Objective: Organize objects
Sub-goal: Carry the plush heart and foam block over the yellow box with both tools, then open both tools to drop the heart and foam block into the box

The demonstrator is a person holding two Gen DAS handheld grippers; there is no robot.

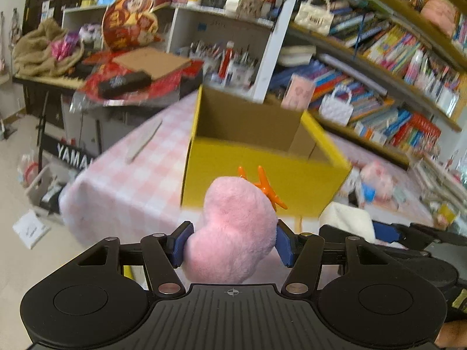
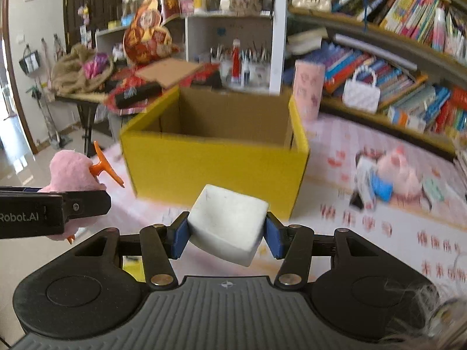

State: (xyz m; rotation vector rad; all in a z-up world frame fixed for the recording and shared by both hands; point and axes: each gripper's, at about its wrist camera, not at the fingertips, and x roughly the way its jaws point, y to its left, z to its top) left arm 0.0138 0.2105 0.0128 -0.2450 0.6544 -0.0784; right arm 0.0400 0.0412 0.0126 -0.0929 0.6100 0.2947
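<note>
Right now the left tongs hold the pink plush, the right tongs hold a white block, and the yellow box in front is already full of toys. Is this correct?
Not quite. The yellow box looks empty: the right wrist view shows only bare cardboard inside. The rest holds: the left tongs grip the pink plush, the right tongs the white block.

Lived-in home room, part study, part playroom.
Packed bookshelves [image 2: 394,67] curving along the right wall, white handbags [image 2: 361,92] perched among the books, pens crammed in a desk organiser [image 2: 245,64], a Yamaha keyboard [image 1: 73,157] down on the floor, pink checked tablecloth [image 1: 122,180] up front, plush toy [image 2: 400,169] lying about.
</note>
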